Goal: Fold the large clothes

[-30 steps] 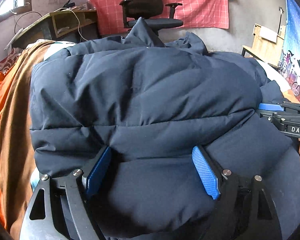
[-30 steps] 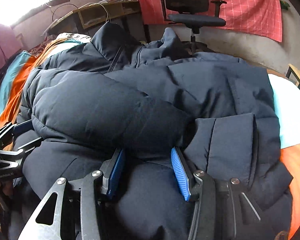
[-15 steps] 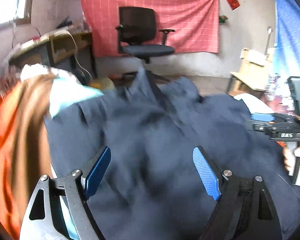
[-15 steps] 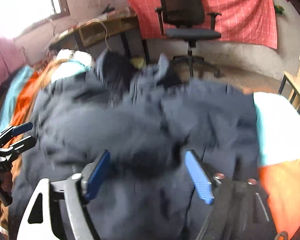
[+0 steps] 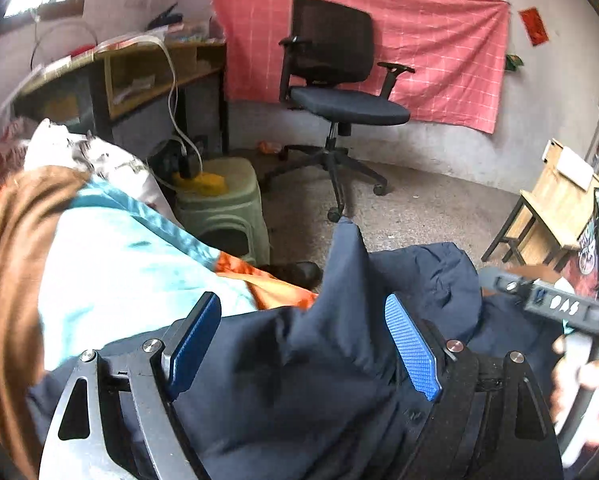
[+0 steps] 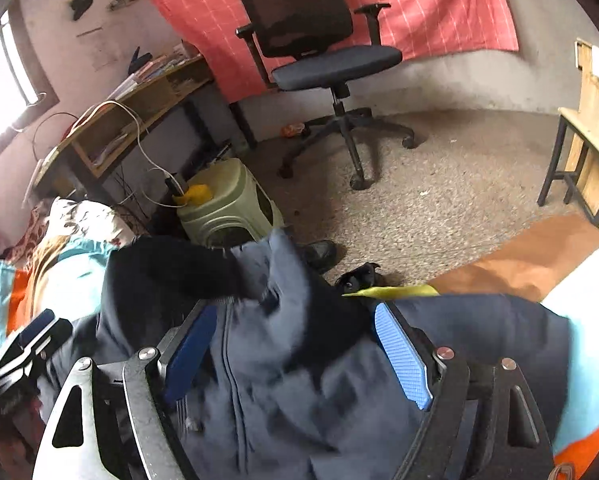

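Note:
A dark navy puffer jacket (image 5: 339,360) lies bunched on a bed covered in orange, brown and light-blue bedding (image 5: 99,272). My left gripper (image 5: 303,344) is open, its blue pads wide apart over the jacket's near part. In the right wrist view the jacket (image 6: 291,380) shows its zipper and a raised collar. My right gripper (image 6: 295,352) is open above it, jaws wide. The right gripper also shows at the right edge of the left wrist view (image 5: 555,304), the left gripper at the left edge of the right wrist view (image 6: 27,344).
Beyond the bed's far edge are a green plastic stool (image 5: 223,208), a black office chair (image 5: 335,92), a wooden desk (image 5: 119,76) with a white cable, and a wooden bench (image 5: 559,204) at the right. A red cloth (image 5: 419,48) hangs on the wall.
Both grippers have lifted and tilted up, so the room now fills the views. The folded jacket bulk has dropped low in frame. The right gripper's jaws have opened wider.

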Motion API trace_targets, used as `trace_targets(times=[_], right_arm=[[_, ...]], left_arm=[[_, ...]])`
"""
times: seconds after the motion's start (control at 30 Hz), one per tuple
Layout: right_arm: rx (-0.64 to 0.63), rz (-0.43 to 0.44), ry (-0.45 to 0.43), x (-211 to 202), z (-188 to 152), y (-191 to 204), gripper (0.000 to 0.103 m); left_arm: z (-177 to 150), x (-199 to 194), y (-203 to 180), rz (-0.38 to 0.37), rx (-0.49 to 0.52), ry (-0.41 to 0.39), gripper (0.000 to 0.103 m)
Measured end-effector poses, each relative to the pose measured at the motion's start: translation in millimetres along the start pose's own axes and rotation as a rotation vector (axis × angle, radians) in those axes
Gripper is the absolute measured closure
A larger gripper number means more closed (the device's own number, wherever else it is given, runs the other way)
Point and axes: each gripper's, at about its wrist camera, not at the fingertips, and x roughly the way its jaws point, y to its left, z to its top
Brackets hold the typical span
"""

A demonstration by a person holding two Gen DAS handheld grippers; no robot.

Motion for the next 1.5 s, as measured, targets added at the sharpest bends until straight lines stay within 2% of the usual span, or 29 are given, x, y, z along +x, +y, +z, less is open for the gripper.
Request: trace_targets(times=[0.07, 0.1, 0.13, 0.17, 0.2, 0.23, 0.3, 0.4, 0.5, 0.67, 0.9, 1.07, 1.17, 1.23, 1.4, 1.5], right_arm=[[-0.013, -0.001, 0.024, 15, 7, 5, 0.026], [-0.029, -0.015, 0.033, 22, 10, 8, 0.027], [-0.047, -0.038, 0.047, 30, 11, 11, 0.028], [-0.057, -0.059, 0.057, 36, 12, 13, 0.031], [-0.058, -0.082, 0.074, 44, 11, 12, 0.039], [-0.050, -0.082, 0.081, 47, 10, 10, 0.045], [-0.031, -0.076, 0.077, 45, 6, 5, 0.080], [-0.035, -0.044, 0.033, 30, 0, -1, 0.091], [-0.059, 0.010, -0.011, 2, -5, -2, 0.093], [-0.148, 0.078, -0.098, -58, -22, 3, 0.095], [-0.306, 0.115, -0.221, -152, -86, 1, 0.096], [-0.428, 0.063, -0.275, -189, -148, 8, 0.097], [-0.476, 0.027, -0.277, -193, -177, 11, 0.097], [-0.503, -0.005, -0.255, -180, -187, 11, 0.098], [-0.525, -0.078, -0.181, -127, -184, 5, 0.098], [-0.521, -0.119, -0.123, -92, -179, 0, 0.098]], left_arm=[[2, 15, -1, 0.011, -0.041, 0.038, 0.024], [5, 18, -1, 0.016, -0.057, 0.048, 0.032], [3, 21, 1, -0.005, -0.077, 0.050, 0.041], [3, 23, 3, -0.024, -0.081, 0.051, 0.068], [1, 24, 3, -0.041, -0.082, 0.064, 0.083], [1, 22, 5, -0.043, -0.088, 0.065, 0.083], [-1, 11, 5, -0.077, -0.096, 0.016, 0.093], [-4, -7, 1, -0.109, -0.075, -0.038, 0.098], [-12, -36, -1, -0.131, -0.031, -0.107, 0.099], [-39, -108, -4, -0.191, 0.043, -0.204, 0.100], [-88, -185, -19, -0.233, 0.114, -0.262, 0.100], [-127, -212, -27, -0.255, 0.121, -0.261, 0.100], [-142, -199, -28, -0.229, 0.136, -0.226, 0.100], [-143, -179, -28, -0.193, 0.145, -0.190, 0.100], [-144, -122, -28, -0.111, 0.179, -0.105, 0.100], [-145, -100, -23, -0.107, 0.161, -0.077, 0.100]])
